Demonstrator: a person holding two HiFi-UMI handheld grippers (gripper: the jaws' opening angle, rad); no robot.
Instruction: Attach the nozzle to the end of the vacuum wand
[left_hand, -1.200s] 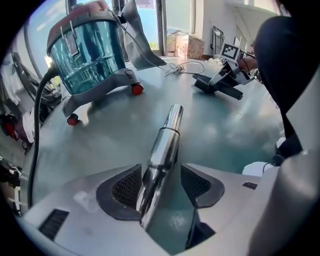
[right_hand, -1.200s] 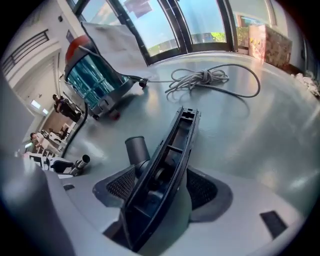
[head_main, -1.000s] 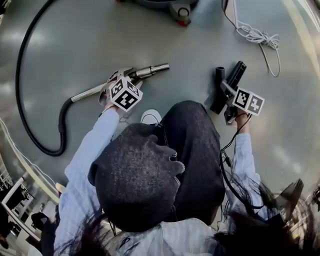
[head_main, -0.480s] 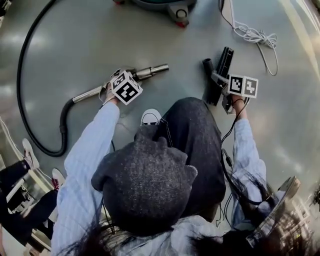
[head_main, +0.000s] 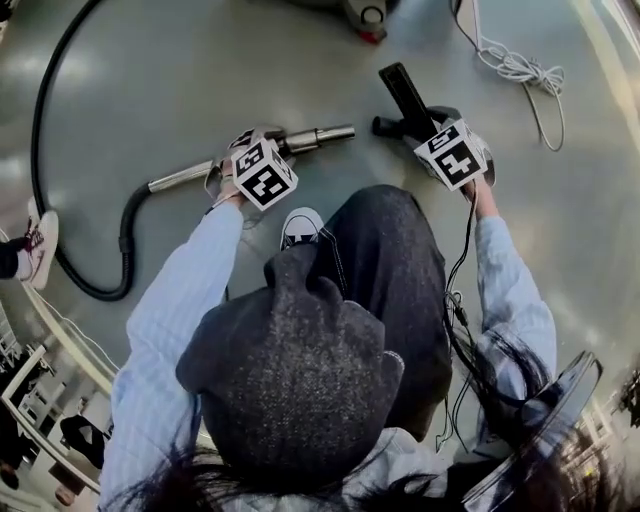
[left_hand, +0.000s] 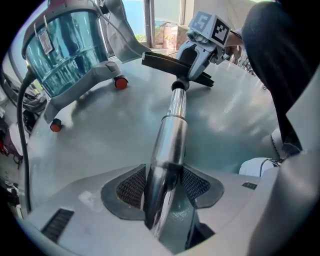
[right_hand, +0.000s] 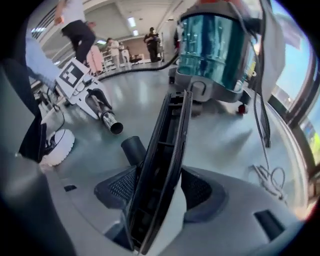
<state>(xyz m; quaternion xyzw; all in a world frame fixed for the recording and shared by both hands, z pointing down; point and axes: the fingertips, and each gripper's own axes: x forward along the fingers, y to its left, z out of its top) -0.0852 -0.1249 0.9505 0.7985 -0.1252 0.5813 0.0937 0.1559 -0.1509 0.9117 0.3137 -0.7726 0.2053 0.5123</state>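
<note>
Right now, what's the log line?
left gripper: shut on wand | right gripper: jaws just closing, gripping nozzle | nozzle and wand: apart

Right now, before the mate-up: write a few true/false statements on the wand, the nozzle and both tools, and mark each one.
1. The left tool is clamped on the metal wand. True.
2. The nozzle is seated on the wand's end. False: its neck faces the wand's open end across a gap.
3. The right tool is empty. False: it holds the black nozzle, and its jaws have just been closing with the nozzle between them.
4. A white cable lies on the floor. True.
</note>
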